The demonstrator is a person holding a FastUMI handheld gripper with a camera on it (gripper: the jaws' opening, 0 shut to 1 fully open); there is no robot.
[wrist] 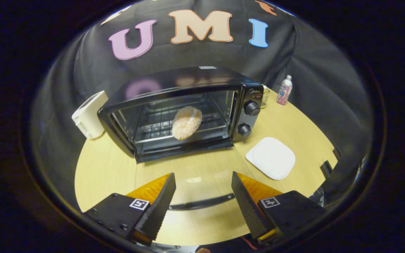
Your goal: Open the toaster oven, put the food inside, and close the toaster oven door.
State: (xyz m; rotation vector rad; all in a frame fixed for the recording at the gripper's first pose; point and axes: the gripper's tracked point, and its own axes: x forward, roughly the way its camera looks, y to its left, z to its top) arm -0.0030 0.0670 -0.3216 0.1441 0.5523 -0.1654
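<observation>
The black toaster oven [174,80] stands at the back of the round wooden table [100,172]. Its glass door [188,163] is folded down flat toward me, and the door's dark handle [202,202] lies between my fingers. A round, pale orange piece of food [187,123] rests on the wire rack inside the oven. My gripper [202,175] hovers over the lowered door, open, with nothing between its fingers. The food lies well beyond the fingertips.
An empty white plate [271,158] sits on the table right of the door. A white toaster [89,114] stands left of the oven. A bottle [284,90] and a small glass jar [265,96] stand behind the oven's right side. Two knobs [252,108] are on the oven's right panel.
</observation>
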